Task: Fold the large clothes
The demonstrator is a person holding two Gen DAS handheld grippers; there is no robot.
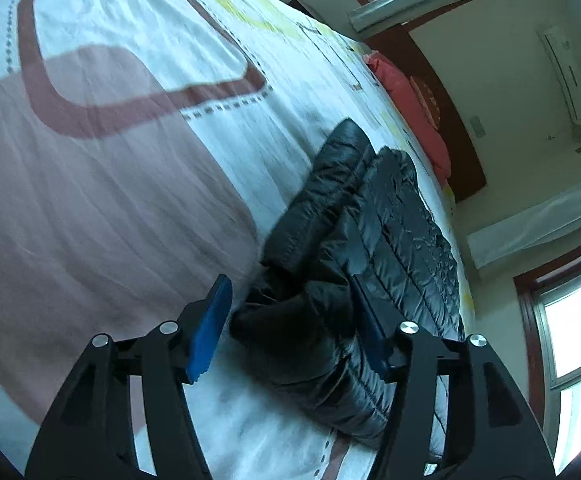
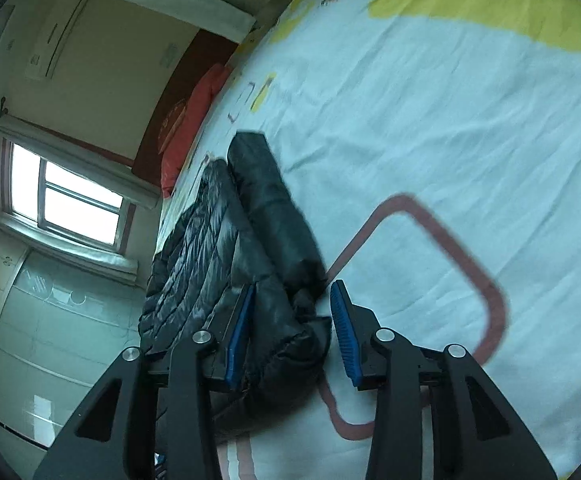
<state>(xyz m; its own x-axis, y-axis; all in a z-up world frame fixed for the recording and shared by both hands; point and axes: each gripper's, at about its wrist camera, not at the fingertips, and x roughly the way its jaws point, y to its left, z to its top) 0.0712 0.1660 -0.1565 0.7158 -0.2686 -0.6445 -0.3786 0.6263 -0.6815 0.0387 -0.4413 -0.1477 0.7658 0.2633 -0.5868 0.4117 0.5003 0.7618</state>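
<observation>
A black quilted puffer jacket (image 1: pixel 394 232) lies bunched on the bed sheet (image 1: pixel 130 184), one sleeve (image 1: pixel 322 184) folded alongside its body. My left gripper (image 1: pixel 288 280) stands open over the near end of the jacket. Dark fabric sits between its blue pads (image 1: pixel 210 328), with a gap at the left pad. In the right wrist view the same jacket (image 2: pixel 206 248) and its sleeve (image 2: pixel 274 200) lie ahead. My right gripper (image 2: pixel 293 286) straddles the jacket's near corner. Its left pad is against the fabric and its right pad (image 2: pixel 344 332) stands just clear of it, so it is open.
The sheet (image 2: pixel 450 120) is white with pink, brown and yellow shapes and spreads wide beside the jacket. Red pillows (image 1: pixel 410 108) rest against a dark headboard at the far end. Beyond the bed are a window (image 2: pixel 70 196) and a wall air conditioner (image 1: pixel 566 72).
</observation>
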